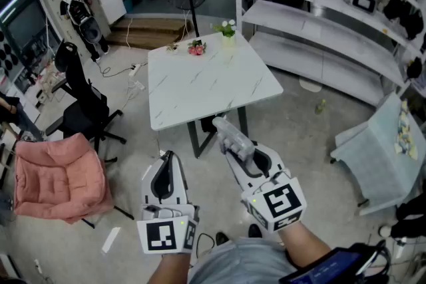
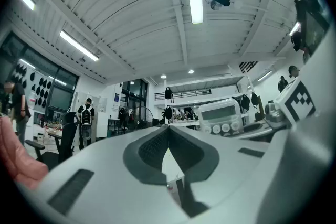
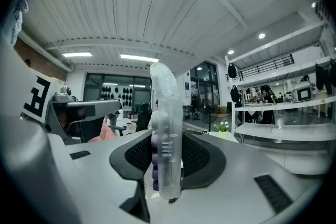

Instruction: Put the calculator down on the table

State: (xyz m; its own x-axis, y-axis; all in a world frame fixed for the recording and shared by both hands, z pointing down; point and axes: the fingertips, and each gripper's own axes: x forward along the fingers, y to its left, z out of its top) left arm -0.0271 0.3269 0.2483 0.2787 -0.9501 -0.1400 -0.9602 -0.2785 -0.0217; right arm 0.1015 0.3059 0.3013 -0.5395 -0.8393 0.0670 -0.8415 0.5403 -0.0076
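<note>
Two tongs show in the head view, with one marble worktop [image 1: 206,86] ahead of them. The right tongs [image 1: 239,155] hold the single calculator [image 1: 228,133] in the air by the worktop's near edge, not resting on it, probably ready to carry it over bare marble. The left tongs [image 1: 166,163] hang beside them, idle. Two bunches of flowers, one white [image 1: 227,27] and one pink [image 1: 196,47], sit at the far edge, so most of the top is free. In the left gripper view, the left tongs [image 2: 168,131] are pressed together on nothing, and the calculator [image 2: 223,115] shows face-on to the right. In the right gripper view, the right tongs [image 3: 167,162] clamp the calculator [image 3: 167,113] edge-on between both pads, a hold I judge secure for carrying.
</note>
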